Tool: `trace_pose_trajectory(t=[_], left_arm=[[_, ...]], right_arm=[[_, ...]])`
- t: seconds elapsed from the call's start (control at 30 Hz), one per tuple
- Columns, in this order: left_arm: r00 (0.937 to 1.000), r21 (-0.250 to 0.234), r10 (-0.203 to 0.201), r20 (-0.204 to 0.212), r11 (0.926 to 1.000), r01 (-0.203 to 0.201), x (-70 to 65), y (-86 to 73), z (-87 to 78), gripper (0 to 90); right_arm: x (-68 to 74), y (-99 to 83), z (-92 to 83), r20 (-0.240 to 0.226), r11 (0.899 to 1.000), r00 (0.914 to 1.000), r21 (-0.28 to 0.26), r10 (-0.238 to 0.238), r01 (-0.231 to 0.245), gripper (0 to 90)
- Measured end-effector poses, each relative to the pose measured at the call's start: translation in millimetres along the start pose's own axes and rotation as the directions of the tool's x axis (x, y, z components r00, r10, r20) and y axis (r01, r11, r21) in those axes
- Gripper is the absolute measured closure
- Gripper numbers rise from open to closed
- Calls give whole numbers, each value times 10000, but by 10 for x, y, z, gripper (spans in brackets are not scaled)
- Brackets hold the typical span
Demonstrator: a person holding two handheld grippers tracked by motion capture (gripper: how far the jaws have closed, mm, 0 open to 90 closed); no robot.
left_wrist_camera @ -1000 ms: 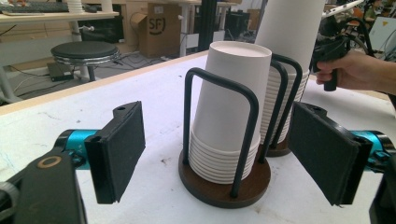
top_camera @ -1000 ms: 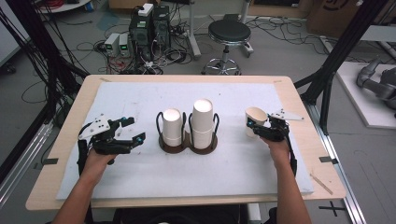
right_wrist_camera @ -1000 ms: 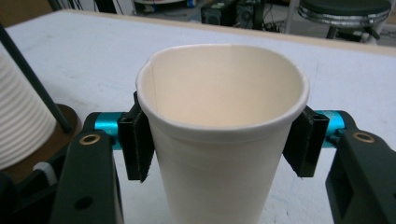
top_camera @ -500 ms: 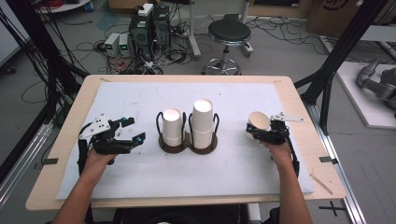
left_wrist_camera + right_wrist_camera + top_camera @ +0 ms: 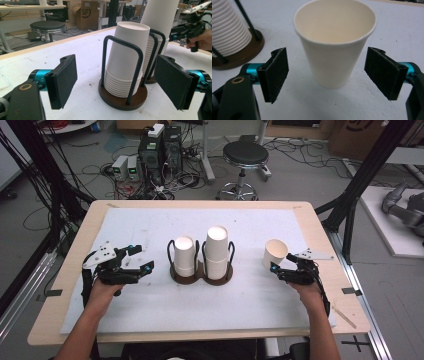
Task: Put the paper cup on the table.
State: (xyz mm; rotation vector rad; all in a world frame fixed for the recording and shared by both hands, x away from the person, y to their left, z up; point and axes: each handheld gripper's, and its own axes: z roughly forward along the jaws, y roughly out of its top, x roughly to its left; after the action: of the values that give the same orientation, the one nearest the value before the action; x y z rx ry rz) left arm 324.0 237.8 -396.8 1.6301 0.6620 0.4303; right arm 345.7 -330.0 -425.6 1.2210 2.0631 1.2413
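A single white paper cup [image 5: 335,45] stands upright, mouth up, on the white mat [image 5: 150,227] toward the tabletop's right edge, framed by the wide-spread jaws of the right hand-held gripper [image 5: 335,75], whose pads flank the cup without touching it. At the middle of the tabletop, a dark two-ring cup holder [image 5: 122,96] carries two stacks of inverted paper cups [image 5: 126,62], one taller than the other. Near the left edge, the left hand-held gripper [image 5: 117,81] is likewise spread wide and empty, pointed at the holder.
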Motion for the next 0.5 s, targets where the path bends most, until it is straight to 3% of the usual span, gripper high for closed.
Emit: trace_pose_trajectory(t=[0.1, 0.3, 0.5], left_arm=[[10000, -23, -70, -51, 10000, 70, 9, 5, -7, 191], [9994, -80, -336, -78, 9994, 335, 47, 5, -14, 191], [9991, -194, -412, -65, 9990, 410, 59, 27, -28, 191]], right_arm=[[49, -9, -119, -124, 9999, 9999, -100, -117, 116, 201], [123, 74, -393, -355, 9965, 9994, -839, -3, -27, 200], [143, 151, -482, -737, 9920, 9973, -1261, -24, -69, 200]])
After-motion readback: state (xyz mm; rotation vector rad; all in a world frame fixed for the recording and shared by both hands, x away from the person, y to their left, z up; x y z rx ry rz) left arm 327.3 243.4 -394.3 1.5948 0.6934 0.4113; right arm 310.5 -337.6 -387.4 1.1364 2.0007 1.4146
